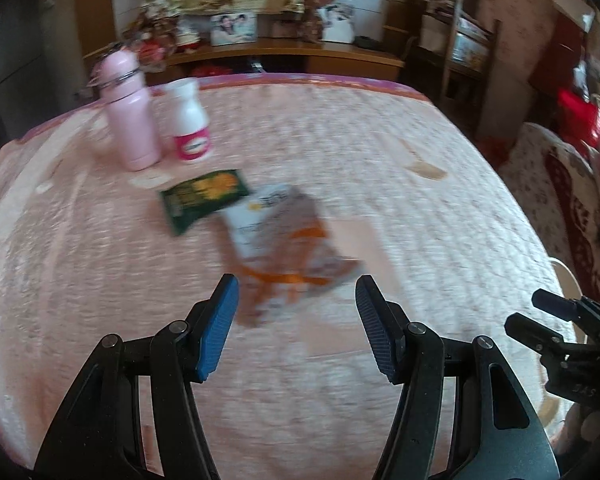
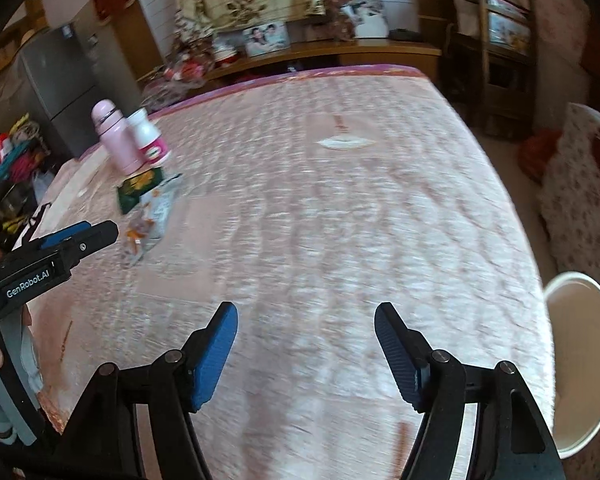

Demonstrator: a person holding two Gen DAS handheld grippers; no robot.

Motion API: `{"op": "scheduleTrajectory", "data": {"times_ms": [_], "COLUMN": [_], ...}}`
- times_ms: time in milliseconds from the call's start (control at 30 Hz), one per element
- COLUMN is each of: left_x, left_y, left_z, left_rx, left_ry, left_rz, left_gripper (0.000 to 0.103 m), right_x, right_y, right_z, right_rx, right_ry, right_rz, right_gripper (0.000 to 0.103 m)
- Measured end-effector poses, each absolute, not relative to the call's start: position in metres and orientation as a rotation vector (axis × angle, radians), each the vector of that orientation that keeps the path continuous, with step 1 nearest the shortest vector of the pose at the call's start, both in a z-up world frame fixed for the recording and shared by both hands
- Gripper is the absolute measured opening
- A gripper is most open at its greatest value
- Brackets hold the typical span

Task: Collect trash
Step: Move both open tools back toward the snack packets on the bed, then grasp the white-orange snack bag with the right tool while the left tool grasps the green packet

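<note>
A crumpled clear plastic wrapper with white and orange print lay on the pink quilted bedcover just ahead of the left gripper, its near end reaching in between the blue pads without touching either. The jaws stood wide with nothing gripped. Beyond the wrapper and a little to the left, touching its far corner, lay a flat dark green packet with yellow print. Farther off on the same side stood a tall pale pink bottle with a metal ring at its neck and, just beside it, a white plastic jar with a pink label, both upright. Nothing lay between the left tongs and the wrapper.

The right gripper hung over bare quilt, well to the right of the trash, its jaws wide and empty. To its right, off the bed's edge, sat a round white bin, open at the top. A small flat white scrap lay far ahead of the right tongs. Both views were blurred
</note>
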State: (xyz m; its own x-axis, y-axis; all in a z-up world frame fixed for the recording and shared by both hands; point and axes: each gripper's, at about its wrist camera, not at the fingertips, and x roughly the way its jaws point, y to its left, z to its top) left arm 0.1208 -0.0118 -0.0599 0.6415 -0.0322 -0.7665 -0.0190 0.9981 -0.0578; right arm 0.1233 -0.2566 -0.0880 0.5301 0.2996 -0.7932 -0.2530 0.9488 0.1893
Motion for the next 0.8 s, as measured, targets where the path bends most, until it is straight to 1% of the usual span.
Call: {"op": "scheduleTrajectory", "data": {"times_ms": [333,500,567,633,767,800], "left_x": [0.127,0.136,0.141,0.147,0.161,0.165], "left_y": [0.058,0.087,0.096,0.103,0.113,0.114], "left_z": [-0.07,-0.072,-0.073,-0.071,-0.066,-0.065], "left_rx": [-0.083,-0.097,-0.097,-0.097,-0.091,-0.089], "left_ry": [0.889,0.912,0.919,0.921,0.912,0.91], "left_rz": [0.025,0.018,0.011,0.006,-0.025,-0.035], "left_gripper": [0.059,0.059,0.059,0.059,0.06,0.061], "right_x": [0.148,0.167,0.178,0.19,0.211,0.215], "right_y": [-0.167,-0.124,-0.106,-0.086,-0.056,-0.05], "right_z": [-0.085,-0.077,-0.077,-0.081,-0.098,-0.105], "right_rx": [0.008,-0.018,-0.039,-0.087,-0.158,-0.167], "right_ry": [0.96,0.941,0.946,0.965,1.019,1.036], "right_rz": [0.461,0.534,0.56,0.565,0.554,0.552], "right_gripper": [0.073,0.081,0.083,0.085,0.086,0.086]}}
